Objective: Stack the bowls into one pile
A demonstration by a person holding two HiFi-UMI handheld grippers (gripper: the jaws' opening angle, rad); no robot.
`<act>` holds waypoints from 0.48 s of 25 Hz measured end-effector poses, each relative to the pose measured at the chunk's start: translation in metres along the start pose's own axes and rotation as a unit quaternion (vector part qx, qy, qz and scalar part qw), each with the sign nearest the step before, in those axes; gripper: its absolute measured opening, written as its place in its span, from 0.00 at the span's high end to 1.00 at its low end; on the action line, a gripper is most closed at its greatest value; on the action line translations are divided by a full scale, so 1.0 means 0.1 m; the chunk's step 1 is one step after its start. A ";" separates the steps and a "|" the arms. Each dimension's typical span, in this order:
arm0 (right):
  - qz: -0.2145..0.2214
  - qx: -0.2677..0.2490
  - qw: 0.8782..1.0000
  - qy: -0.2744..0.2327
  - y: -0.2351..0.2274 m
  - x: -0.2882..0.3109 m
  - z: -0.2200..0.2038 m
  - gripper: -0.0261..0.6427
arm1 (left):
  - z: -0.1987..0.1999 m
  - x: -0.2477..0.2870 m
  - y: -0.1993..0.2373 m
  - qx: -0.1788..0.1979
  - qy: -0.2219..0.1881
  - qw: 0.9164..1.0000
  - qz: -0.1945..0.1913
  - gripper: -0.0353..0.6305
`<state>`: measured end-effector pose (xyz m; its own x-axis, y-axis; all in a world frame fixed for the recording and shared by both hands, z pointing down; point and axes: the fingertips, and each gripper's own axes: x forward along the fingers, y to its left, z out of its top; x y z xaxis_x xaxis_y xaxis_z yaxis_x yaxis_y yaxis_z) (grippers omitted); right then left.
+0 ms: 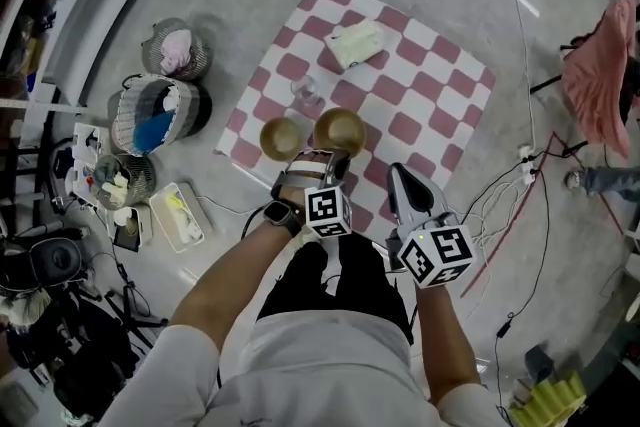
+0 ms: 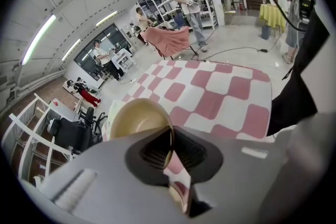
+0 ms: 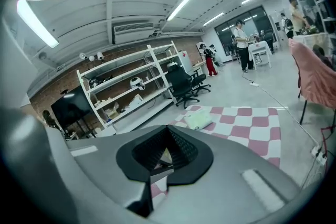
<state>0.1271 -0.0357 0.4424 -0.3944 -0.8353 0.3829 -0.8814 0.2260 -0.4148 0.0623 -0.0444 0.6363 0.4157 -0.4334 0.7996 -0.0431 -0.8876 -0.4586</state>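
Gripping the rim of a tan bowl (image 2: 137, 119) mid-frame, left claw (image 2: 170, 150) clamped tight, pink-checkered mat (image 2: 226, 92) beyond; right claw (image 3: 167, 158) pressed closed on nothing.

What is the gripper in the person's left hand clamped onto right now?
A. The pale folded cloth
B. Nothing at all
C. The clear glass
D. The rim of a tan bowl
D: in the left gripper view, the left gripper has its jaws closed on the thin rim of the tan bowl, above the pink-and-white checkered mat.
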 end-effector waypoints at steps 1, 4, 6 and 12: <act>0.004 -0.002 1.000 0.001 0.07 0.02 -0.01 0.94 | -0.08 -0.06 0.00 -0.004 0.003 1.000 0.001 0.92; 0.017 -0.008 1.000 0.004 0.29 0.09 -0.05 0.94 | -0.33 -0.19 0.00 -0.017 0.015 1.000 0.007 0.92; 0.025 -0.014 1.000 0.007 0.40 0.14 -0.08 0.94 | -0.49 -0.25 0.01 -0.025 0.022 0.999 0.012 0.92; 0.038 -0.025 0.999 0.018 0.69 0.23 -0.21 0.94 | -0.96 -0.34 0.00 -0.044 0.043 0.998 0.016 0.92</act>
<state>0.0522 -0.0286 0.4402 -0.4683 -0.7969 0.3816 -0.8603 0.3127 -0.4027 -0.0389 -0.0449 0.6460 0.3335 -0.4699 0.8173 -0.1368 -0.8819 -0.4512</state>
